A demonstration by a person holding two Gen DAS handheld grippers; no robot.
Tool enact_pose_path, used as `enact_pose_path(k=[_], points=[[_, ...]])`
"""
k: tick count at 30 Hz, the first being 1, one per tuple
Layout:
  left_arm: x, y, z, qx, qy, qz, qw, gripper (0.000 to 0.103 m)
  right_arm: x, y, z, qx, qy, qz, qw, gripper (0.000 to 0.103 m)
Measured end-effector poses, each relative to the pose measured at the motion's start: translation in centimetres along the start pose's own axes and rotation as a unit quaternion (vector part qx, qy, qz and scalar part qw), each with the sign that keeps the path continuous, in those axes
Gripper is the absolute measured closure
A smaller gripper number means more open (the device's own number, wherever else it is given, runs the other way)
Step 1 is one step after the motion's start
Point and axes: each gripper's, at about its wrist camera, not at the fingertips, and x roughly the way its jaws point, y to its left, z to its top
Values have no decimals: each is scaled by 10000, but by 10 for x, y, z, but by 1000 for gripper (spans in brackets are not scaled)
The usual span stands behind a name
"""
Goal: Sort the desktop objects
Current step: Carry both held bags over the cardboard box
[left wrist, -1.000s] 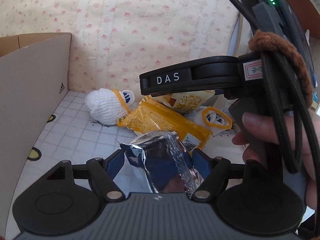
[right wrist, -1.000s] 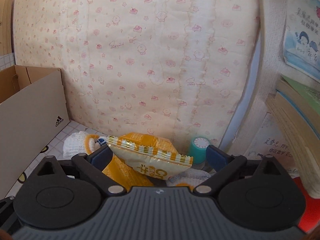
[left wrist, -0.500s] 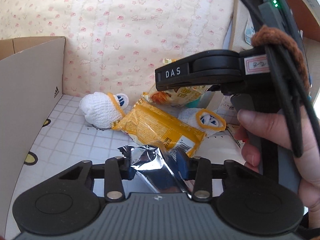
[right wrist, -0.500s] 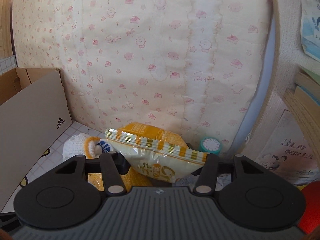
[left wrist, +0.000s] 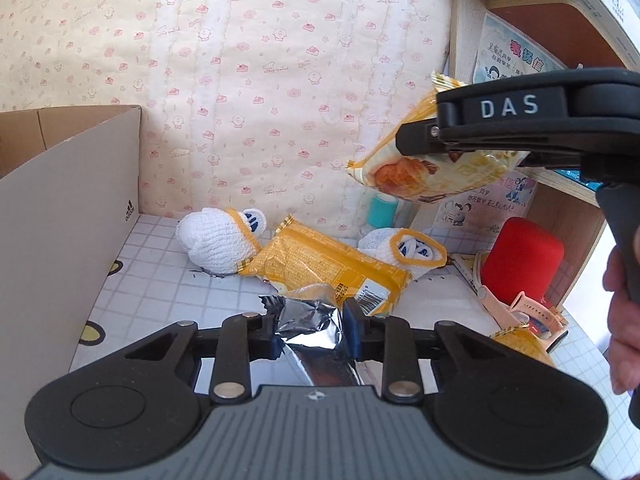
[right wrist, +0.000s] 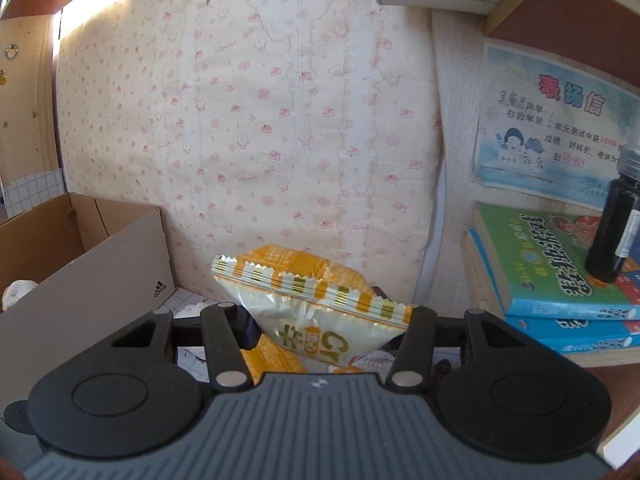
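Pinching a silver packet (left wrist: 312, 320) between left gripper (left wrist: 310, 326) fingers.

surface: white grid-tiled desktop (left wrist: 160, 280) | on it: two knitted white-yellow items (left wrist: 218, 246), yellow snack packet (left wrist: 324, 266), cardboard box (left wrist: 60, 220)

From my left wrist view the silver foil packet (left wrist: 316, 320) runs under my hand-held gripper's body, its lower end hidden, and the person's hand (left wrist: 624, 312) is cropped at the right edge.
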Motion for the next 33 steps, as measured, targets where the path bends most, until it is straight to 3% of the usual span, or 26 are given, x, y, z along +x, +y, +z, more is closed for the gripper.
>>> enact_pose_path(k=[15,33], points=[[-53,-1,-3,439,-447,275,9977,77,-60,6,-27,178,-136,-45,9997,53],[-120,-2,15,499,-1004,477,9926,77,-128,21,-30,176,-560,-195,9981,53]])
